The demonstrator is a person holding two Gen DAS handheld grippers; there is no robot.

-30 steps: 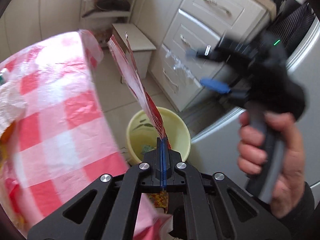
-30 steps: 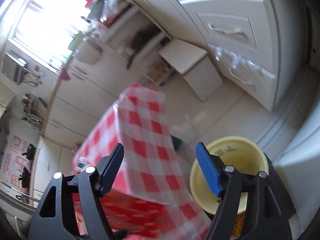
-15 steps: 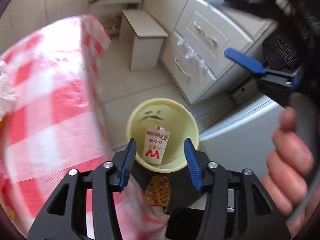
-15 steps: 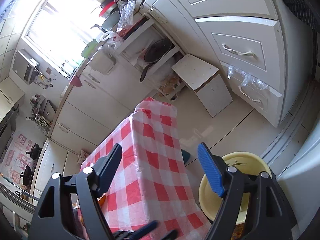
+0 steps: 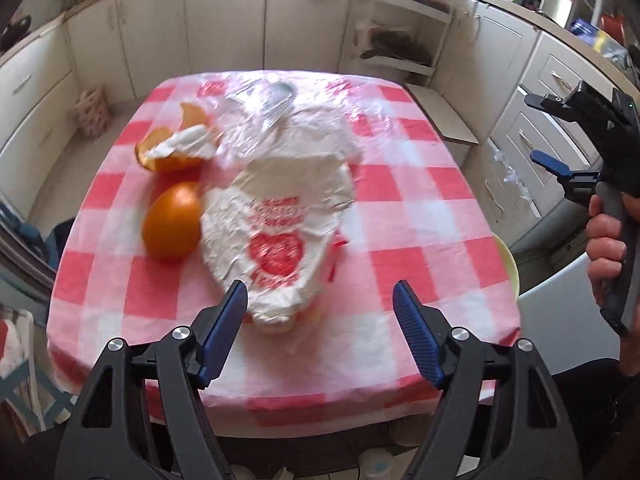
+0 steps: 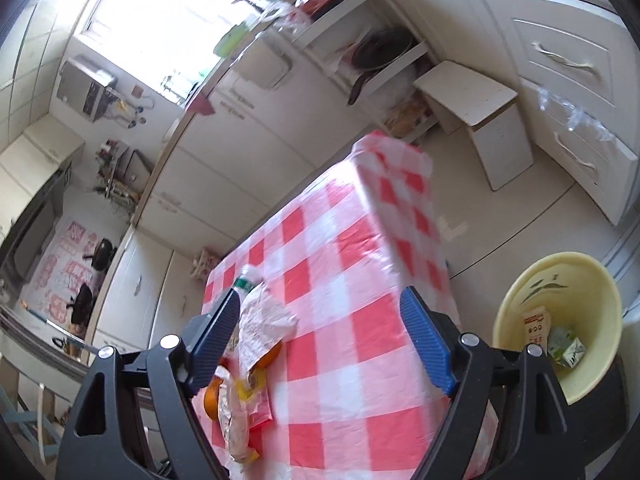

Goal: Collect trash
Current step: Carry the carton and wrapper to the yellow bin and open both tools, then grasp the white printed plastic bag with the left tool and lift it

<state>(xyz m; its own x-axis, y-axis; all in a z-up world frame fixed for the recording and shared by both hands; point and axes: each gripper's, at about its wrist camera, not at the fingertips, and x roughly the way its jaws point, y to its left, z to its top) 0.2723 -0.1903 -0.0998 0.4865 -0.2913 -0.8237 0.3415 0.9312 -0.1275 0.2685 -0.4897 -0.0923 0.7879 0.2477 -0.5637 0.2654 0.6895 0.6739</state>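
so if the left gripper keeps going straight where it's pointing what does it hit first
Most likely the crumpled white plastic bag with the red heart print, which lies on the checked tablecloth just ahead of the left gripper. Its fingers are opening with nothing between them. Depth is hard to judge through the fisheye.

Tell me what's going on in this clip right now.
A person is clearing trash from a table with a red-and-white checked cloth. Both hand-held grippers, left and right, hold nothing, and their jaws are opening. A crumpled white plastic bag with red print, a whole orange and orange peel remain on the table. The pale yellow bin on the floor already holds cartons.
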